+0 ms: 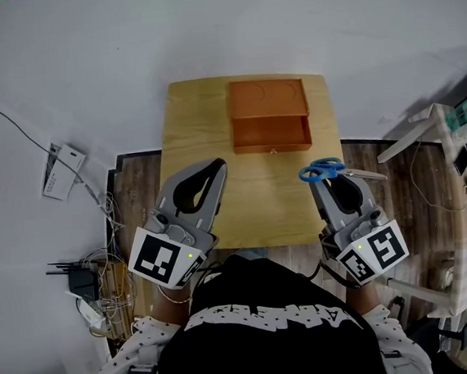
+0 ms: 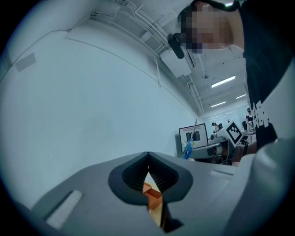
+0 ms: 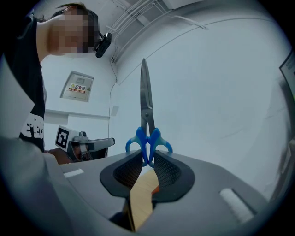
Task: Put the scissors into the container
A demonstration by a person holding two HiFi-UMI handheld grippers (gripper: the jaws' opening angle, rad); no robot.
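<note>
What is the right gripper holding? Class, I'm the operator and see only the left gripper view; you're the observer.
Observer: The right gripper is shut on blue-handled scissors, blades pointing away from it.
Operator: Where is the container?
Observer: The orange container sits on the table's far half, ahead of both grippers.
Operator: And my left gripper?
Observer: The left gripper hovers over the table's near left part, apart from the container.

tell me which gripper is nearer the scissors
Right. The right gripper is shut on the scissors by their blue handles; the left gripper hovers apart, to their left.
</note>
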